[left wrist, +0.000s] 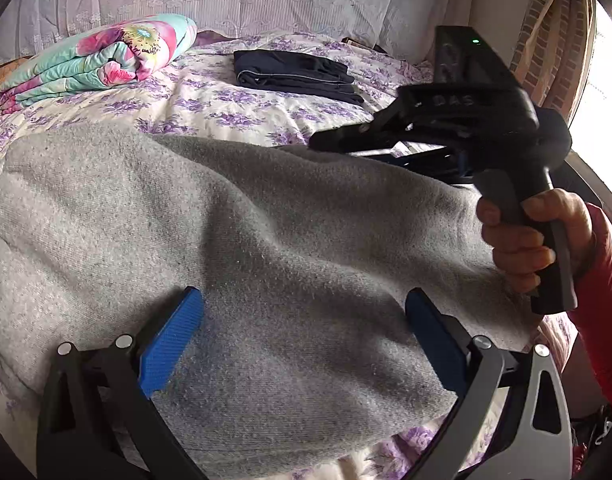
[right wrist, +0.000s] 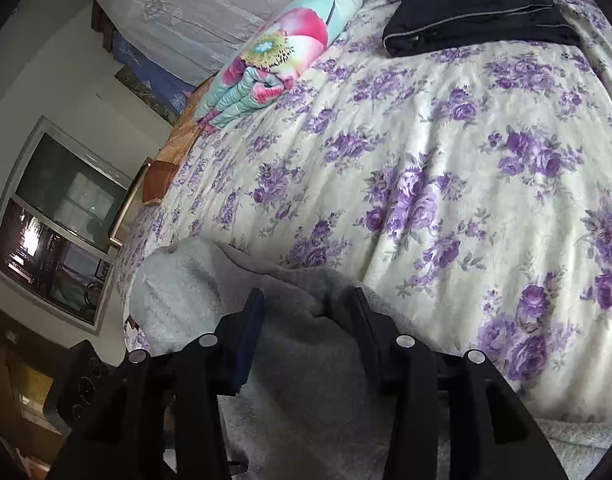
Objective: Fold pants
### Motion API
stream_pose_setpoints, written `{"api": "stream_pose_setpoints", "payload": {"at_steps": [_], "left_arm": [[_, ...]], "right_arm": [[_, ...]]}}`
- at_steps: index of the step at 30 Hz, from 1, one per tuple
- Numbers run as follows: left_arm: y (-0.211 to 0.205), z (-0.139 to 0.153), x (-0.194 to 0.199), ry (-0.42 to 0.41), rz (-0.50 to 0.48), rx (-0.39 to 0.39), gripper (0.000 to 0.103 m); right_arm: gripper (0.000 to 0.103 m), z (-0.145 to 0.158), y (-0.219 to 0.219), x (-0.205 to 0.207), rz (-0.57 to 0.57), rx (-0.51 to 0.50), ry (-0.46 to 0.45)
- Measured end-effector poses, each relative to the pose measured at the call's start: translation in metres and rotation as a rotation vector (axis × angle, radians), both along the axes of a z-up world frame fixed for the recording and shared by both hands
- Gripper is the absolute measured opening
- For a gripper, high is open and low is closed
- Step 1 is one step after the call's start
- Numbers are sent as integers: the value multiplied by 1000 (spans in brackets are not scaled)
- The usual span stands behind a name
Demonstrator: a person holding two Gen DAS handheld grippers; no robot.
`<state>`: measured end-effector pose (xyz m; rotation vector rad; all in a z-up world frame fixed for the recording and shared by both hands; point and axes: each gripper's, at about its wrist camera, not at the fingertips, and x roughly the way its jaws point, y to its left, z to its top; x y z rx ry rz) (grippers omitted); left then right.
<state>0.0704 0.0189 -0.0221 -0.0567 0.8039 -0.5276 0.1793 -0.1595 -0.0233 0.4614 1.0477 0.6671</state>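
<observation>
Pants [left wrist: 234,248] on floral bedspread [right wrist: 446,160], bedrm.

Daylight pours in from the window [left wrist: 610,80] at the right edge, blown out to pure white. The bed [left wrist: 210,100] sits evenly lit, soft shadows creasing the grey pants [left wrist: 234,216]. Heavy fisheye bending and black corners in both views; the right wrist view looks dimmer, slightly soft.

mid bedspread [right wrist: 446,152] beyond grey pants [left wrist: 226,240] lies bare, free to pass. folded dark garment [left wrist: 294,74] blocks far edge; rolled floral quilt [left wrist: 102,60] blocks far-left corner.
</observation>
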Motion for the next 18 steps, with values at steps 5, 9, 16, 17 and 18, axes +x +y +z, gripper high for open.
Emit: {"api": "stream_pose_setpoints", "payload": {"at_steps": [5,9,16,17,18], "left_arm": [[0,0,0,0,0,0,98],[0,0,0,-1,1,0,98],[-2,0,1,3,3,12,98],[-2,1,2,4,3,10,98],[-2,1,3,3,2,10,98]], "right_arm": [[37,7,32,-24,80,-204,-139],[11,25,34,-43,86,-246,-265],[3,27,18,14,-57,-276,-269],[0,11,20,25,-58,-303,-222],[0,-7,20,36,-51,-310,-150]]}}
